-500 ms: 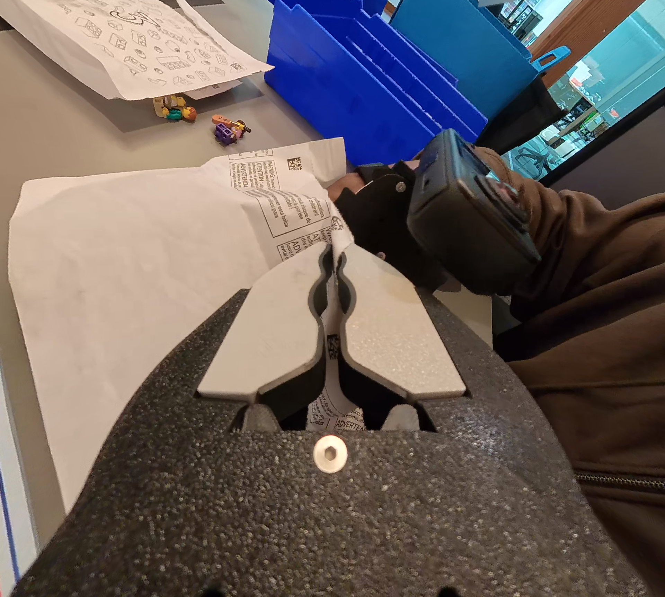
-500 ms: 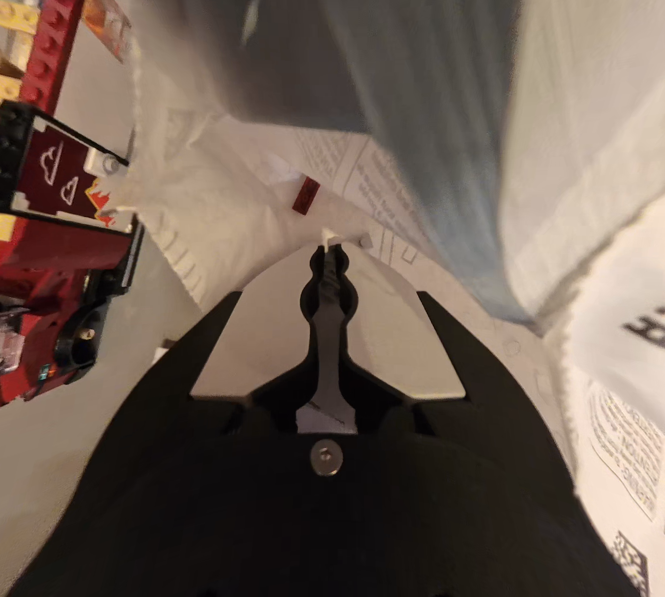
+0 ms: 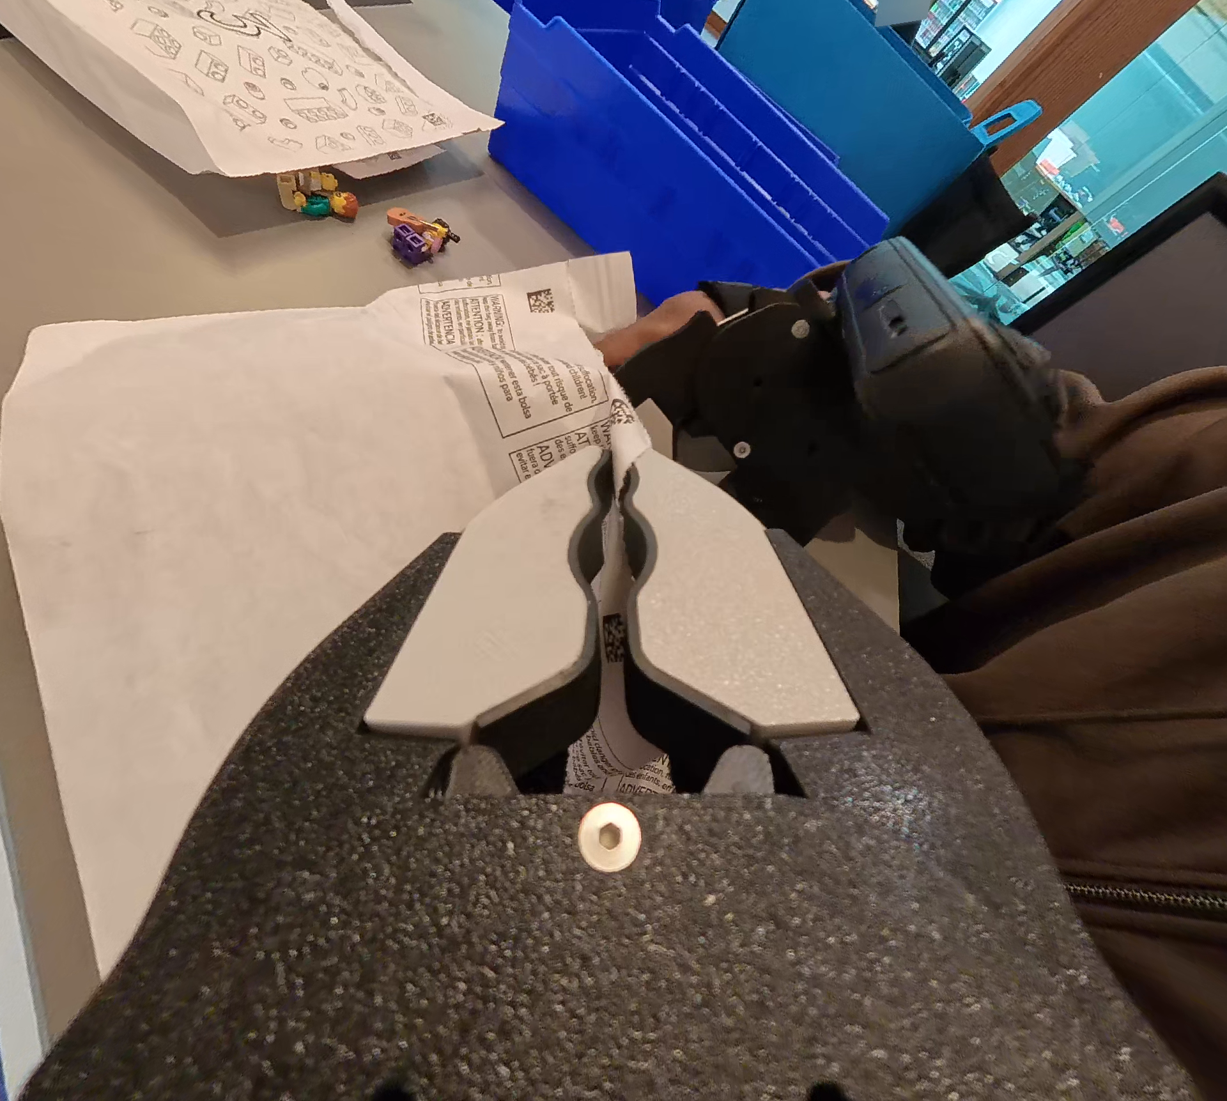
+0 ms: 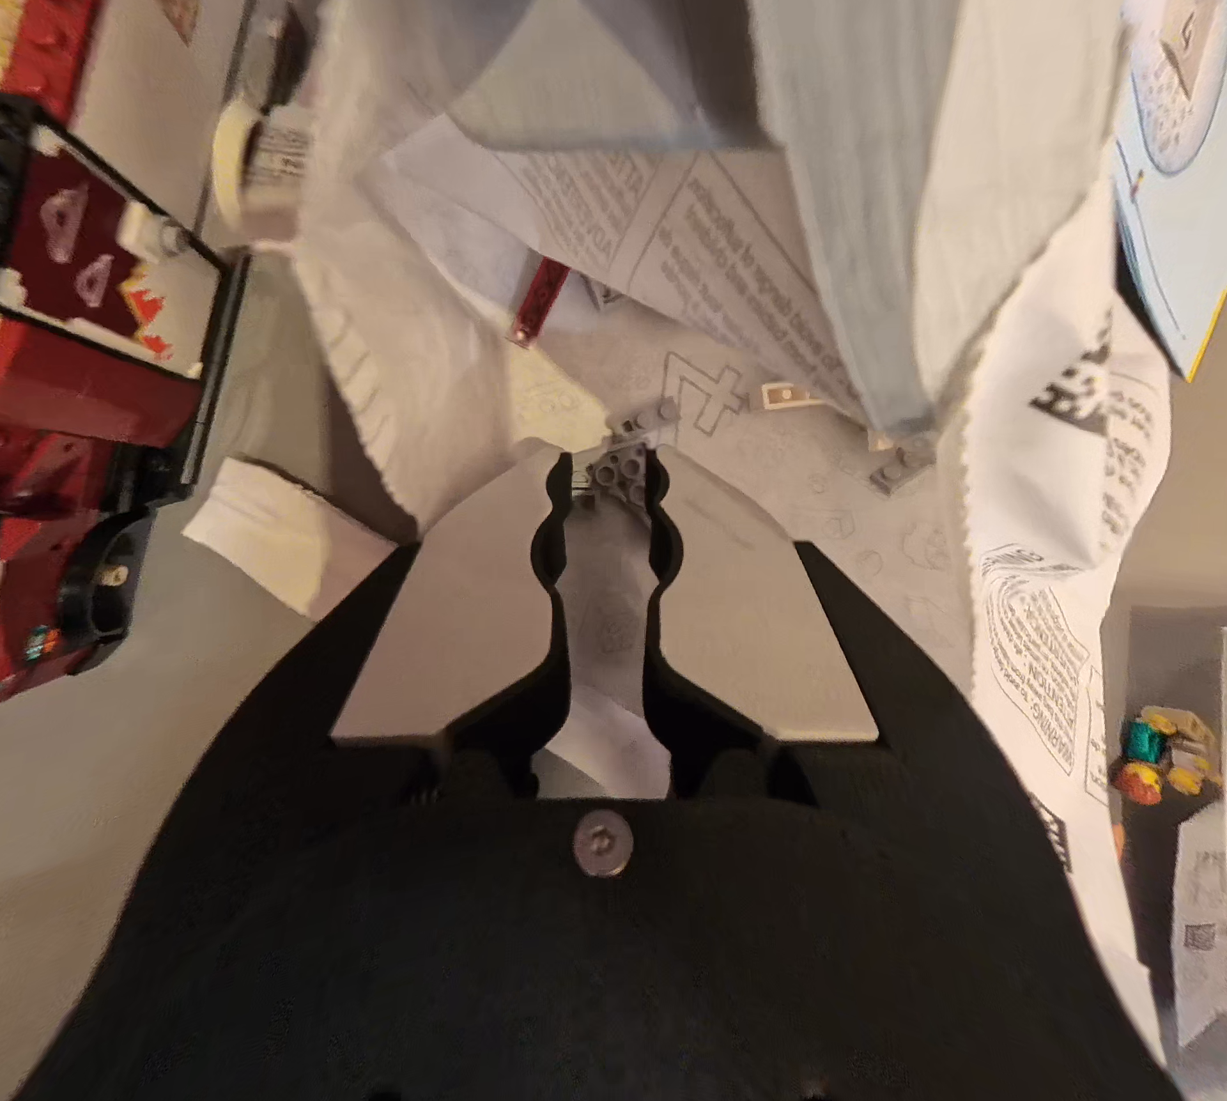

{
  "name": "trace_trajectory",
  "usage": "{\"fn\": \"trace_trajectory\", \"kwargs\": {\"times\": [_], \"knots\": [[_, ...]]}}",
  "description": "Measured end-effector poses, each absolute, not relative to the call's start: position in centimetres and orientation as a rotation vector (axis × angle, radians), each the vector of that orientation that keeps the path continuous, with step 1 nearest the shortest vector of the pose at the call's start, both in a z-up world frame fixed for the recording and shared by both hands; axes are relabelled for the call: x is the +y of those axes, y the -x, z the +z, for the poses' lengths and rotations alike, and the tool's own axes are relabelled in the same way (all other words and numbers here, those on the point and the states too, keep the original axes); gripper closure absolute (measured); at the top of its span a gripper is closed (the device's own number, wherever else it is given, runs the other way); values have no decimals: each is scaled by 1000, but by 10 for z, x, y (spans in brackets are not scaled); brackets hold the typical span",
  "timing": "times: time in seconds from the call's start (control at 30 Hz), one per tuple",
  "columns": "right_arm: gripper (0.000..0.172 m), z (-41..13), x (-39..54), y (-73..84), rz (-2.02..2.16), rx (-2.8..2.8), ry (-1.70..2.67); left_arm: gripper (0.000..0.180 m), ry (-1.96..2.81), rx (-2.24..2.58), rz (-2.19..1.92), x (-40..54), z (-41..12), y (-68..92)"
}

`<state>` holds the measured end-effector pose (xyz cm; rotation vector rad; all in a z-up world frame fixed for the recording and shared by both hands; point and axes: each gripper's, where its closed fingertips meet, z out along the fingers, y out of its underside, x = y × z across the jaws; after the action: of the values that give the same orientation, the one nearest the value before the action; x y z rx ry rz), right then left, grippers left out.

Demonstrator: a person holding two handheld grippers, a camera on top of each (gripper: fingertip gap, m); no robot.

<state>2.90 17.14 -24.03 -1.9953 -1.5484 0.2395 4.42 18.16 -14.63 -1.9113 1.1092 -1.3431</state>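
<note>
Left claw (image 3: 621, 475) is clamped on the torn edge of the white paper bag (image 3: 265, 471) lying on the bench (image 3: 99, 246). Right claw (image 4: 607, 465) stands apart inside the bag mouth, a grey brick piece (image 4: 621, 471) between its fingertips; contact cannot be told.

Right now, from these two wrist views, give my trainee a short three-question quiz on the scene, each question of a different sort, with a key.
1. True or false: the left gripper is shut on an edge of the white printed paper bag.
2. Multiple choice: what lies between the fingertips of the right gripper? A) a yellow wheel B) a small grey studded toy brick C) a blue bin
3. Fill in: beyond the bag, in the left wrist view, the stacked plastic bins on the grey table are ___ in colour.

Key: 1 true; 2 B, though whether the pads press on it cannot be told; 3 blue.
</note>
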Motion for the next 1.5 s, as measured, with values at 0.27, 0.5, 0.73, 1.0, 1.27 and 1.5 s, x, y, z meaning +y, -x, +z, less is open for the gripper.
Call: {"fn": "trace_trajectory", "kwargs": {"times": [0.27,0.5,0.73,1.0,1.27,1.5], "knots": [[153,-240,194,-49,-38,-1456,2015,180,1909,1098,-1337,182,-145,-44],[153,-232,184,-29,177,-1392,2007,180,1909,1091,-1342,183,-146,-44],[147,-248,188,-22,233,-1337,2117,180,1912,1103,-1327,181,-148,-46],[144,-251,186,-17,367,-1313,2170,180,1910,1114,-1326,179,-148,-46],[163,-252,180,-18,334,-1392,2122,180,1900,1122,-1321,179,-147,-45],[166,-246,173,-19,336,-1438,2070,180,1900,1125,-1326,179,-148,-45]]}}
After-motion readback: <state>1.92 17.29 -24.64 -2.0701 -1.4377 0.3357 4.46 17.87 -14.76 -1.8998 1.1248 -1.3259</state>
